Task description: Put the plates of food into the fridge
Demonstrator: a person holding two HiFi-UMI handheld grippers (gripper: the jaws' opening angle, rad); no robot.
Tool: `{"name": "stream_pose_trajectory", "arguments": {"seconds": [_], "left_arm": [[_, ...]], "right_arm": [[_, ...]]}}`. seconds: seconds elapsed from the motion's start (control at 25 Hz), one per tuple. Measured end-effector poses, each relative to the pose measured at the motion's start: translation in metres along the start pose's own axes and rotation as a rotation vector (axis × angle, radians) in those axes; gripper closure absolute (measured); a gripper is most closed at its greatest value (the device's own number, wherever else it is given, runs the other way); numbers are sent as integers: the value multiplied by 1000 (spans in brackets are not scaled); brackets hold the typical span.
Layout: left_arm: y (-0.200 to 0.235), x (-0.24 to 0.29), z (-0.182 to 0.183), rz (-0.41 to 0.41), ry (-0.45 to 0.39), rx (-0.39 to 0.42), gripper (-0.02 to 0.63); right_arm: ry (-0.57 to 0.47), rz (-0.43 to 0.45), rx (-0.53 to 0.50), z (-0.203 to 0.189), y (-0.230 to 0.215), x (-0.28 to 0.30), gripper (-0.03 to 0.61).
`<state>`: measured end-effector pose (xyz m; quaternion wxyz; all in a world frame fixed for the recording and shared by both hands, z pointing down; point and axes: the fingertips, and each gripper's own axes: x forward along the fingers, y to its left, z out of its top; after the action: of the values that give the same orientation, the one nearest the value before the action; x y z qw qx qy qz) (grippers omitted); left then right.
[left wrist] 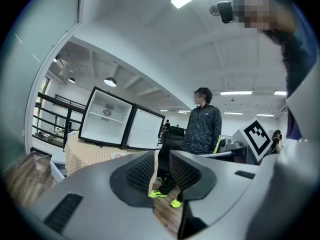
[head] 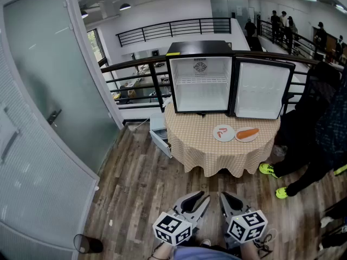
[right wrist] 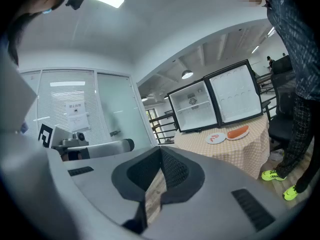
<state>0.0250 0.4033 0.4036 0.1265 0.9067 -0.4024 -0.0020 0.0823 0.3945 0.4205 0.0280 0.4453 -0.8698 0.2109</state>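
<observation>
The fridge (head: 199, 93) stands at the back of a round bench (head: 206, 148) covered with a checked cloth. Its door (head: 260, 89) is swung fully open to the fridge's right. Inside, a wire shelf (head: 199, 80) crosses the upper part, and nothing sits on it or below it.

Both plates of food are on the bench just in front of the fridge, below the hinge side where the door meets the body. The white plate (head: 224, 132) holds small red pieces of food. The second plate (head: 247, 135) touches or nearly touches it on the door side and carries one long orange piece.

A person (head: 317, 123) in dark clothes and bright yellow-green shoes (head: 267, 169) stands on the door side of the fridge, close to the bench edge.

Both grippers are held low over the wooden floor (head: 141, 183), well apart from the fridge and pointing toward it. The left gripper (head: 198, 198) is released, its jaws standing apart with nothing between them, only floor and the person's shoes showing through the gap. The right gripper (head: 227, 197), just beside it, is clenched, with its jaw tips meeting and nothing held.
</observation>
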Motion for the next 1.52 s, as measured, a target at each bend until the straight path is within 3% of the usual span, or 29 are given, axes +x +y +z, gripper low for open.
{"name": "stream_pose_trajectory", "arguments": {"seconds": [0.56,0.92,1.2,1.52], "left_arm": [[-9,-1,-2,-5,23,4,509],[2,3,-4,-17,17,-19,509],[28,46,-3,-67,43,-26,509],[89,104,13,-139,78,12,509]], "right_arm": [[-4,-30,93,-9,-18,-8,561],[31,-1,114,-17,-18,10,560],[42,-25,141,-5,-46,45,560],[28,-99,227,23,-104,115,560]]}}
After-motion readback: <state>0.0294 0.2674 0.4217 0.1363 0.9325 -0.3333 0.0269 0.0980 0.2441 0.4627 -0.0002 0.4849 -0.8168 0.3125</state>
